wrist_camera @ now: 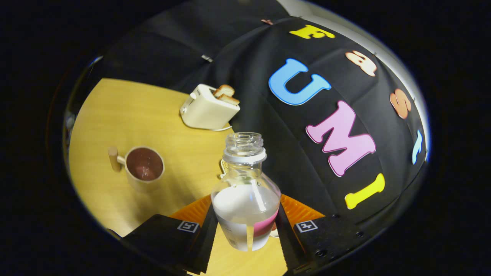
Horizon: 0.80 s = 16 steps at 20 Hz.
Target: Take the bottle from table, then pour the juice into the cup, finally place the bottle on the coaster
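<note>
Clear plastic uncapped bottle (pixel 245 191) pinched by my tool (pixel 245 230), tilted | tan cup (pixel 144 165) well aside | risk: liquid spills onto wooden worktop (pixel 115 115) short of rim.

One bottle (pixel 245 199), one cup (pixel 144 165), one toaster (pixel 208 108) with two toast slices (pixel 226 95), one table (pixel 115 115). Gripper (pixel 245 234) fingers clamp the bottle.

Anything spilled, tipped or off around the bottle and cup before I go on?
No spill shows. The bottle, uncapped and partly full, sits gripped between the tongs. The cup stands upright on the table with dark liquid inside. The whole scene looks tilted; that seems to be the camera's angle. The toaster holds toast.
</note>
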### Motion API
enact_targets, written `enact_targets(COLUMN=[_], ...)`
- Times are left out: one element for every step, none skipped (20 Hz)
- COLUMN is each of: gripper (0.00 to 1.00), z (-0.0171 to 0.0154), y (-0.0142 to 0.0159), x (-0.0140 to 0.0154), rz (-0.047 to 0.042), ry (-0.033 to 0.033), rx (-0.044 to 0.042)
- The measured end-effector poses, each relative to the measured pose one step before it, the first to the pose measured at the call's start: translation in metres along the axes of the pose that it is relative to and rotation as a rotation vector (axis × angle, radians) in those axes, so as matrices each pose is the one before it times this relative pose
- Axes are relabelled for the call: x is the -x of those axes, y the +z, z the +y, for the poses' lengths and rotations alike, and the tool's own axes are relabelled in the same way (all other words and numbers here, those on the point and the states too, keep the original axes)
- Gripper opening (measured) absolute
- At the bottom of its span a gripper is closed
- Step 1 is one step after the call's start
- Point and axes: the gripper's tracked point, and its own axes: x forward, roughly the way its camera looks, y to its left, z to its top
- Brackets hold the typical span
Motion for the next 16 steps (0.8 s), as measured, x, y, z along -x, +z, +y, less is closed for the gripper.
enact_targets(gripper=[0.76,0.76,0.76,0.76,0.76,0.76,0.76,0.76,0.76,0.76,0.76,0.76,0.76,0.76,0.76,0.76], z=[-0.00324,-0.00204,0.00058,0.00142,0.00178,0.00020,-0.00114,-0.00133,-0.00254,-0.00408,-0.00186,-0.00253,-0.00286,-0.00248,-0.00116,-0.00353], y=[0.00198,0.00238,0.00059,-0.00166,-0.00147,-0.00385,-0.00484,-0.00583,-0.00558,-0.00835,-0.00755,-0.00672,-0.00614,-0.00656,-0.00843,-0.01056], x=[-0.00060,-0.00185,-0.00268,-0.00353,-0.00486,-0.00724,-0.00861,-0.00860,-0.00856,-0.00581,-0.00588,-0.00582,-0.00462,-0.00496,-0.00512,-0.00496], rz=[-0.02269,-0.02516,-0.02383,-0.02193,-0.01419,-0.01011,-0.00748,-0.00750,-0.00590,-0.00114,-0.00277,-0.00214,-0.00438,-0.00475,0.01019,0.01369], ry=[-0.00686,0.00062,0.00451,0.00486,0.00725,0.00186,-0.00041,0.00000,-0.00504,-0.00606,-0.00435,-0.00554,-0.00795,-0.00715,-0.00807,-0.01028], rx=[-0.06329,-0.07464,-0.08224,-0.07591,-0.06351,-0.04802,-0.03709,-0.02581,-0.02095,-0.02375,-0.02565,-0.02745,-0.03406,-0.04032,-0.04281,-0.04453])
